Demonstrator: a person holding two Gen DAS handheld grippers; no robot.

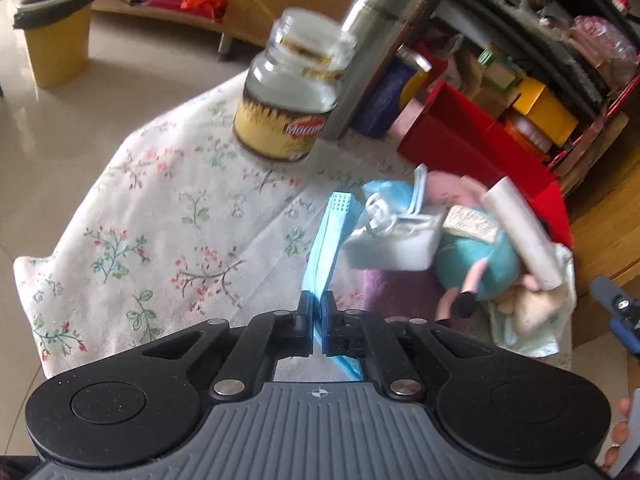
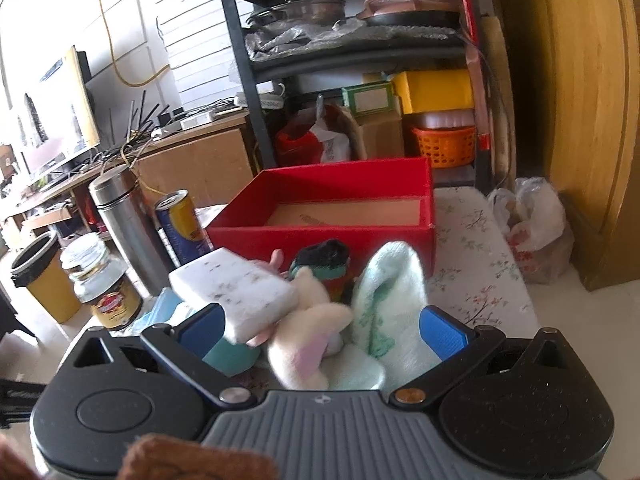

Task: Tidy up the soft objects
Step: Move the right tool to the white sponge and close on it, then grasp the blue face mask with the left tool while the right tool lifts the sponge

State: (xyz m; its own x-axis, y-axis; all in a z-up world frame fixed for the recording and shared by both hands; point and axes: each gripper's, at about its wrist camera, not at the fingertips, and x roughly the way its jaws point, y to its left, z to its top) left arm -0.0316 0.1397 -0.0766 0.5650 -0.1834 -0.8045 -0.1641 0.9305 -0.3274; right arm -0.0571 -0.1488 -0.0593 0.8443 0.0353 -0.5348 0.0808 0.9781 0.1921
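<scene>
One red box (image 2: 320, 236) stands on the bench (image 1: 140, 208). The left gripper (image 1: 317, 300) fingers pinch one blue face mask (image 1: 326, 240). The right gripper (image 2: 320, 328) fingers are spread around one white sponge (image 2: 236, 292), one plush toy (image 2: 308, 328) and one pale green towel (image 2: 392, 300).

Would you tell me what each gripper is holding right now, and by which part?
The left gripper pinches a blue face mask near one end. The right gripper is open, holding nothing.
</scene>
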